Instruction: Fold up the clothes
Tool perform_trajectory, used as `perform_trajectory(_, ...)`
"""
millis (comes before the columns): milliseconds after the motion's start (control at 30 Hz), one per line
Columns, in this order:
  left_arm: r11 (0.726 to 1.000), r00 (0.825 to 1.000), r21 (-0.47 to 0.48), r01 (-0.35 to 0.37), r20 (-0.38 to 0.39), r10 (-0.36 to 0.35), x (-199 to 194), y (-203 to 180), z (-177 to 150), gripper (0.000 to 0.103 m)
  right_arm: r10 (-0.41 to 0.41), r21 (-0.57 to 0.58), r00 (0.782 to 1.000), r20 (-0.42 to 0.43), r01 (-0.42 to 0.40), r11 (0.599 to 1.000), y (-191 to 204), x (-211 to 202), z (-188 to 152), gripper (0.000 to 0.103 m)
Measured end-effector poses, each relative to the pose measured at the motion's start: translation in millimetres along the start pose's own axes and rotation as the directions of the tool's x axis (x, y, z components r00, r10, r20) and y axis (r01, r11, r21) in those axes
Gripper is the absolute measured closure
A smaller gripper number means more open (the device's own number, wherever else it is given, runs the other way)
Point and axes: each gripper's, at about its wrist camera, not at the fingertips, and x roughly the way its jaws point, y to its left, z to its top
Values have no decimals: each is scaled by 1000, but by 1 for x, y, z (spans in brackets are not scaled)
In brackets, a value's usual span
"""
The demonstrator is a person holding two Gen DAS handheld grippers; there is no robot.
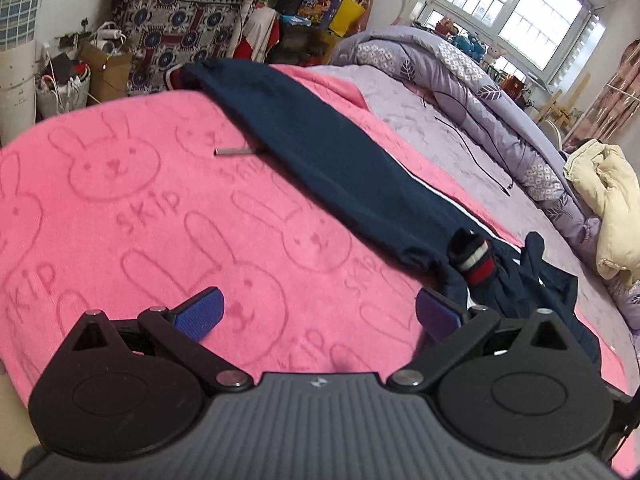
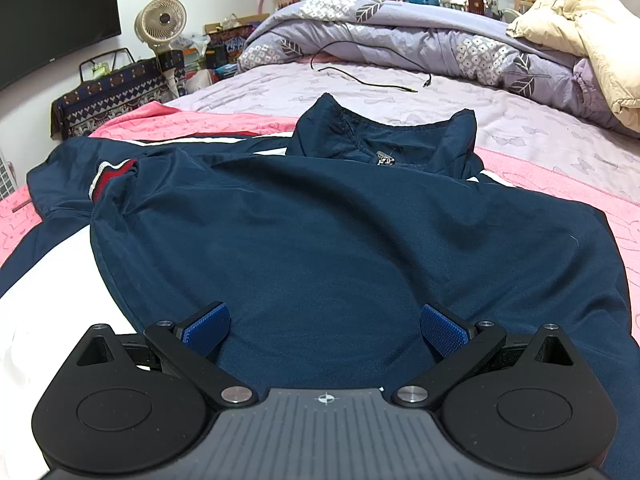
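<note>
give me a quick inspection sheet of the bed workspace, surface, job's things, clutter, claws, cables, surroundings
surface: pink bunny-print blanket spread over a lilac bedsheet.
job's things: navy track jacket lying on the blanket, collar away from the right camera; one sleeve stretched out straight, a striped cuff turned onto the body.
clutter: small metal rod on the blanket beside the sleeve; cream coat on the rolled quilt.
claws: left claw open over bare blanket; right claw open over the jacket's body, holding nothing.
cables: thin black cable loose on the sheet.
surroundings: desk fan, window, stacked boxes and bags by the wall.
</note>
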Motion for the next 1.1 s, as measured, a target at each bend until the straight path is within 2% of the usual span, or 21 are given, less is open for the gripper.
perform_trajectory(433,999,999,33,3,-38,-2,4,-12,-14,1,-1,-1,1000,0,1,1000,0,0,0,0)
perform_trajectory(533,997,997,58,49,-68,-45,5,-22,-17,1,-1,-1,1000,0,1,1000,0,0,0,0)
perform_trajectory(600,987,985,95,133,-121,-121,6,-38,-20,1,-1,-1,1000,0,1,1000,0,0,0,0)
perform_trajectory(633,973,972,121,196,-159,-176,7,-50,-23,1,-1,-1,1000,1,1,1000,0,0,0,0)
perform_trajectory(667,950,949,157,271,-211,-236,8,-67,-27,1,-1,-1,1000,1,1,1000,0,0,0,0)
perform_trajectory(733,877,882,227,423,-325,-342,10,-106,-37,1,-1,-1,1000,1,1,1000,0,0,0,0)
perform_trajectory(833,772,821,336,539,-414,-393,12,-162,-55,1,-2,-1,1000,1,2,1000,0,0,0,0)
perform_trajectory(900,742,824,403,536,-440,-356,18,-188,-65,1,-2,-1,1000,1,2,1000,0,0,0,0)
perform_trajectory(967,733,835,444,515,-451,-314,26,-204,-73,1,-2,-1,1000,1,2,1000,0,0,0,0)
perform_trajectory(1100,719,832,470,512,-478,-280,34,-214,-84,1,-2,-1,1000,1,2,1000,0,0,0,0)
